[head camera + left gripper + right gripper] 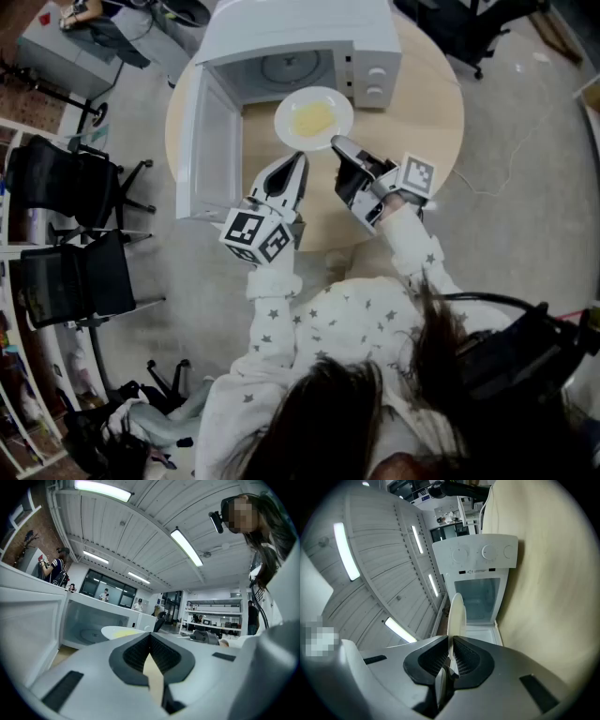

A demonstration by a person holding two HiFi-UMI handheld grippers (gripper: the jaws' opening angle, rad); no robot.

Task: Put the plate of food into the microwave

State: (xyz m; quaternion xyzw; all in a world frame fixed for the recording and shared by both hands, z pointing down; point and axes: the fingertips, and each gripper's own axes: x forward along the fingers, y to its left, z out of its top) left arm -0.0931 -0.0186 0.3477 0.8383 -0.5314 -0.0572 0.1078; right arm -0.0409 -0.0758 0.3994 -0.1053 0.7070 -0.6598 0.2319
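A white plate [314, 119] of yellow food hangs just above the round wooden table [427, 103], in front of the open white microwave [300, 37]. My right gripper [339, 145] is shut on the plate's near rim. In the right gripper view the plate [456, 613] shows edge-on, its rim pinched between the pads, with the microwave's cavity [478, 599] straight behind it. My left gripper [299, 161] hovers beside the plate on its left, shut and holding nothing. In the left gripper view the plate [121, 631] and the cavity [89, 625] lie ahead of the left gripper [150, 639].
The microwave door [211, 141] swings out to the left over the table's edge, close to my left gripper. Black office chairs [75, 178] stand on the floor at the left. People stand far back in the room in the left gripper view.
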